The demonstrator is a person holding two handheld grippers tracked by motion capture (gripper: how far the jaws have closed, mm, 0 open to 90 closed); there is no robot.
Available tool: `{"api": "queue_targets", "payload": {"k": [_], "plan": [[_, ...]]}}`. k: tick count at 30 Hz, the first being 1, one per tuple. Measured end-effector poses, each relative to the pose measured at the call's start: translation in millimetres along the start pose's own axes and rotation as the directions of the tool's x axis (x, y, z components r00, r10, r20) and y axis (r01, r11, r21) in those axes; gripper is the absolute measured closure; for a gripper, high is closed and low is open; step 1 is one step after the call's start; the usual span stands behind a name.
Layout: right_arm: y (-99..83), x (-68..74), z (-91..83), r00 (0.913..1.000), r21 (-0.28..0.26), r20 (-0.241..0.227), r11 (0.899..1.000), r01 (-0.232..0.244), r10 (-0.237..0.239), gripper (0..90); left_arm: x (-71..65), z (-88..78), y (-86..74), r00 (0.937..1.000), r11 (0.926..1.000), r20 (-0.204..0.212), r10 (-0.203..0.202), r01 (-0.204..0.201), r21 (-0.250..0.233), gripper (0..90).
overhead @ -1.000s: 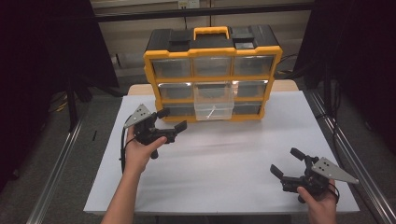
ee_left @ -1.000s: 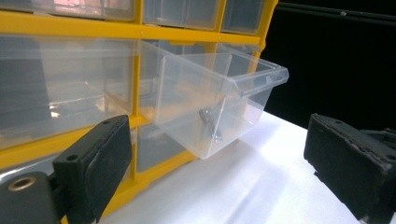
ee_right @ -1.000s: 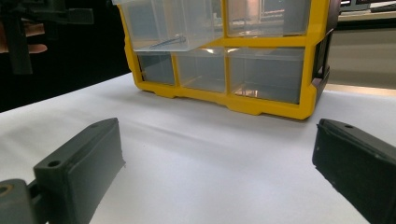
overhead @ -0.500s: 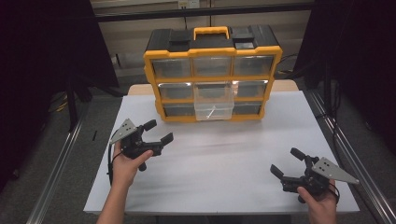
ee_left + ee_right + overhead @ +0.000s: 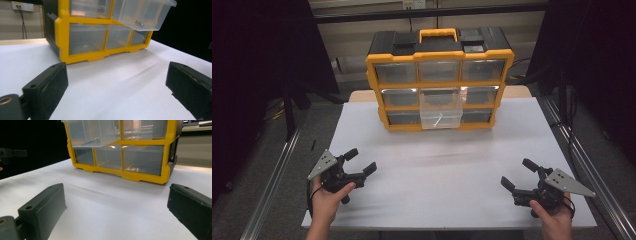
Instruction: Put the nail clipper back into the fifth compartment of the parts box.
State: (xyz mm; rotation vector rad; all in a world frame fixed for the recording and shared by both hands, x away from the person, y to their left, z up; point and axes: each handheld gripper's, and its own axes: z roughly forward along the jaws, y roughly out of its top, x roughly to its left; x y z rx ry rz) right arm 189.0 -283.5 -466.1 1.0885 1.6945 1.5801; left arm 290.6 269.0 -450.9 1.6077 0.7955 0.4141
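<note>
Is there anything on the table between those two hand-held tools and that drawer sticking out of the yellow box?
Nothing visible. The white table lies bare between the left tool, the right tool and the pulled-out drawer in the middle of the yellow box. Both tools are open and hold nothing.

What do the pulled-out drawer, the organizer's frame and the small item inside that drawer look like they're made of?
Pulled-out clear middle drawer: probably translucent plastic, slightly frosted; the cabinet shows through its walls. Yellow organizer frame: looks like moulded hard plastic, smooth semi-gloss, with rounded cast edges and a black top. Small slim item in the drawer: likely metal, judging by its silvery glint, perhaps a screw; too small to be sure.
</note>
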Motion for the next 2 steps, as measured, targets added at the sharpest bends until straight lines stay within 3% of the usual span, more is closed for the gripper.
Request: {"api": "queue_targets", "payload": {"k": [2], "plan": [[0.0,0.1,0.1,1.0,-0.001,0.0,1.0,0.001,-0.001,1.1,2.2,-4.7,-3.1,1.0,1.0,0.0,0.002,-0.002,0.0,3.5]]}}
